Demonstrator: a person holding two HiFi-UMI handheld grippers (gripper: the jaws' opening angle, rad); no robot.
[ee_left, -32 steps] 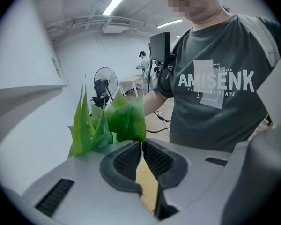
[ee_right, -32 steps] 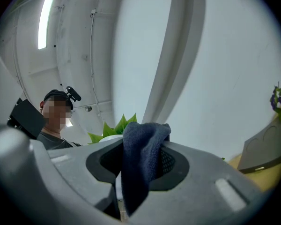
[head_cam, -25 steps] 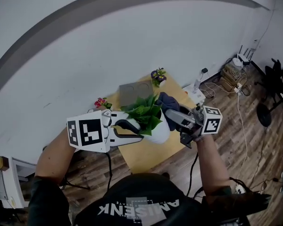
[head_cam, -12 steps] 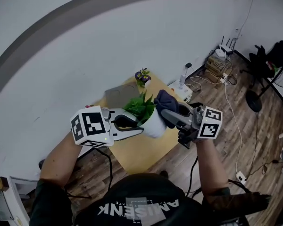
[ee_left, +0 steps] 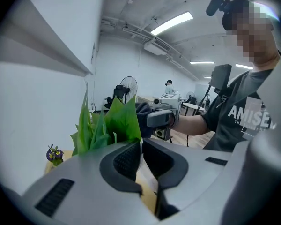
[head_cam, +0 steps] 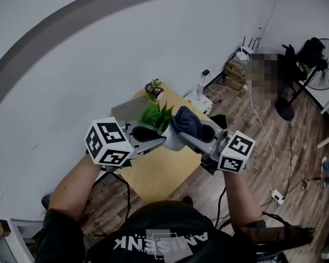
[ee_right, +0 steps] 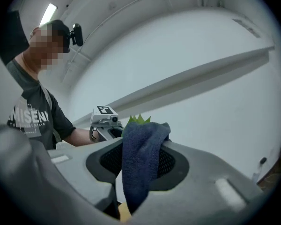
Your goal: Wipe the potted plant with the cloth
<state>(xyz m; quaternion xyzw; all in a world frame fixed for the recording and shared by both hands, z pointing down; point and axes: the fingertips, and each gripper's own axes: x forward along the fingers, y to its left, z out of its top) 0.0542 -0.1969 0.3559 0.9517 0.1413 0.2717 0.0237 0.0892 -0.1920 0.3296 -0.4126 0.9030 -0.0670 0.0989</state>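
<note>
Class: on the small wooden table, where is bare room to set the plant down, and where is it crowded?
Free: the table's near half, up to its near edge. Crowded: the far end, with the grey mat and flower pot, and the middle, where the left gripper holds the potted plant beside the right gripper's cloth.

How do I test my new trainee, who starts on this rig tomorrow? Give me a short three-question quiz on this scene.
1. Pick one: the cloth is A) lying on the floor, B) clamped in the right gripper, C) draped over a chair.
2. True or false: the left gripper is empty.
3. What colour are the small flowers at the far end of the table?
Key: 1 B. 2 False: it is shut on the rim of the plant's white pot. 3 Purple.
</note>
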